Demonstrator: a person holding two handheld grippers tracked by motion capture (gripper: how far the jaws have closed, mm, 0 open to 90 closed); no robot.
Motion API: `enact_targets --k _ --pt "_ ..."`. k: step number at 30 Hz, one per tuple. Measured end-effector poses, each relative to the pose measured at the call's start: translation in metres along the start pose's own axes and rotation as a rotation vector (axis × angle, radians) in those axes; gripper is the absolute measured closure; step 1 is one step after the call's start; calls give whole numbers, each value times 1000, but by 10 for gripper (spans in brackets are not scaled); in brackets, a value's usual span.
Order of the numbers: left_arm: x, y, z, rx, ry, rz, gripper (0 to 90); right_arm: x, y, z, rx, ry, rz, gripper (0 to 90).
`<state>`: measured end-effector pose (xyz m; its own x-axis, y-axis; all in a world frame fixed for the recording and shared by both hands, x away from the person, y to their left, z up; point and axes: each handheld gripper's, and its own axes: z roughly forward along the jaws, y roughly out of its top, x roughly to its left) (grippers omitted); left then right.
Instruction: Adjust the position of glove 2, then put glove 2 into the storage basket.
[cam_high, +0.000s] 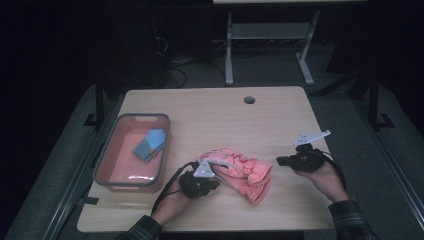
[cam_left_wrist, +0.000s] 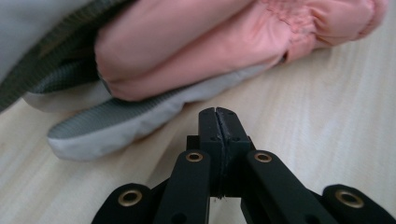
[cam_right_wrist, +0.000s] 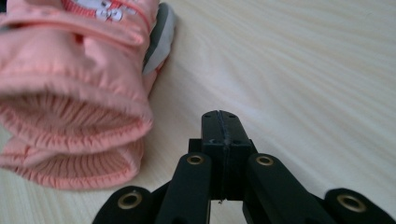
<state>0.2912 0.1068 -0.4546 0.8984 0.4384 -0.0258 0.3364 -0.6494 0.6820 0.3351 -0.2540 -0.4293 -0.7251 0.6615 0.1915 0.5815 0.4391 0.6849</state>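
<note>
Just beyond the closed left claw (cam_left_wrist: 218, 114) lie pink gloves (cam_left_wrist: 196, 51).

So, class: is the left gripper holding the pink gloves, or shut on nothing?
Shut on nothing. The left gripper has its jaws pressed together, just short of the pink gloves lying on the table.

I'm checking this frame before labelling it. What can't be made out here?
- Pink gloves, high view: the left gripper covers their near edge.
- Gloves, left gripper view: cut off by the top edge.
- Blue item in the bin, high view: too small to identify.
- Room beyond the table: too dark.
</note>
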Motion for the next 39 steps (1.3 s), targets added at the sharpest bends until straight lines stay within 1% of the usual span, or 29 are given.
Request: enact_targets --k 1,4,5,7,10,13,14,16,18,19,20,24,25,26,28,29,31,32,34,37,39 --pt "1 0 1 7 4 1 893 1 -2 2 4 3 7 898" --pt "4 0 1 11 17 -8 893 5 -7 9 6 23 -5 898" --pt "5 1 1 11 16 -15 893 6 -9 12 6 34 -15 898" --pt "7 1 2 12 22 -16 893 9 -10 17 17 37 -29 898" --pt "9 2 4 6 23 -32 893 13 -12 21 24 44 -41 898" --pt "12 4 5 14 33 -25 893 18 -13 25 30 57 -56 898" --pt "13 5 5 19 35 -19 893 20 -14 25 35 60 -58 898" --pt "16 7 7 21 39 -22 893 23 -14 26 36 66 -59 899" --pt "19 9 9 18 38 -33 893 26 -16 27 36 74 -71 898" --pt "20 10 10 11 38 -39 893 28 -16 27 39 79 -72 898" --pt "22 11 11 14 35 -40 893 29 -17 27 38 82 -72 899" --pt "27 16 17 22 31 -37 893 33 -20 26 36 104 -65 898" --pt "28 17 18 21 32 -39 893 34 -21 26 34 104 -73 898" --pt "29 18 19 15 36 -43 893 35 -21 25 34 109 -69 898" --pt "31 22 22 17 40 -37 893 37 -23 25 33 113 -69 898" --pt "33 24 23 21 38 -35 893 38 -24 25 33 116 -69 898" --pt "35 26 26 15 35 -43 893 40 -25 25 32 125 -73 898" --pt "37 27 27 21 34 -39 893 41 -26 25 36 131 -72 899" --pt "40 29 31 17 27 -51 893 44 -27 25 33 139 -73 899" --pt "43 32 34 12 31 -56 893 49 -28 25 30 159 -81 898" --pt "45 34 35 13 31 -48 893 54 -28 26 34 171 -87 899"
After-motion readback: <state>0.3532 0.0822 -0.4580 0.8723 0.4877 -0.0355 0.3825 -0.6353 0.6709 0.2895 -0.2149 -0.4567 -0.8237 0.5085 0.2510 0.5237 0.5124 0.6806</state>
